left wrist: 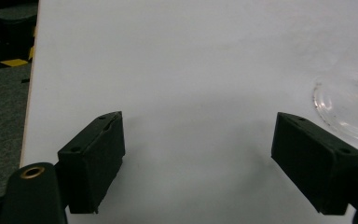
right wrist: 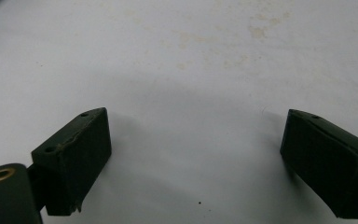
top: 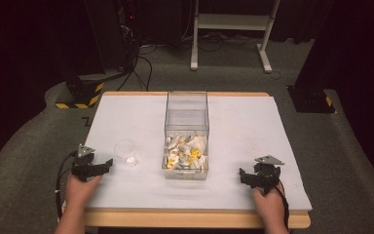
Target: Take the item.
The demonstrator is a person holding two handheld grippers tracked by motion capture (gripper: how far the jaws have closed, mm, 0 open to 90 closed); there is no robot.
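Cup (top: 125, 152) sitting on the white bench (top: 253, 122), just beside the left claw (top: 108, 163) and a little left of the clear box (top: 187, 117). Looks like thin clear plastic, so probably feather-light, a bit slick, and easy to crush or tip if squeezed hard. Best bet, judging from here: pinch across the wall near the rim, or straddle the rim with one jaw inside and one outside, gentle pressure only. Grabbing low near the base seems likelier to skid it across the bench.

Left claw (left wrist: 198, 158) spread wide, nothing between the jaws, resting low near the front left corner. Cup (left wrist: 347, 107) peeking in at the right edge of the left gripper view, past the right jaw and not between the two, so needs a swing to the right before closing.

Right claw (top: 243, 176) down near the front right of the bench, well apart from the cup. In the right gripper view, claw (right wrist: 193, 163) also wide apart and holding nothing, just stained bench (right wrist: 177, 60) ahead.

Box half full of small white and yellow bits (top: 185, 153), too small to tell what exactly. Probably light, loose stuff, likely to scatter if scooped carelessly.
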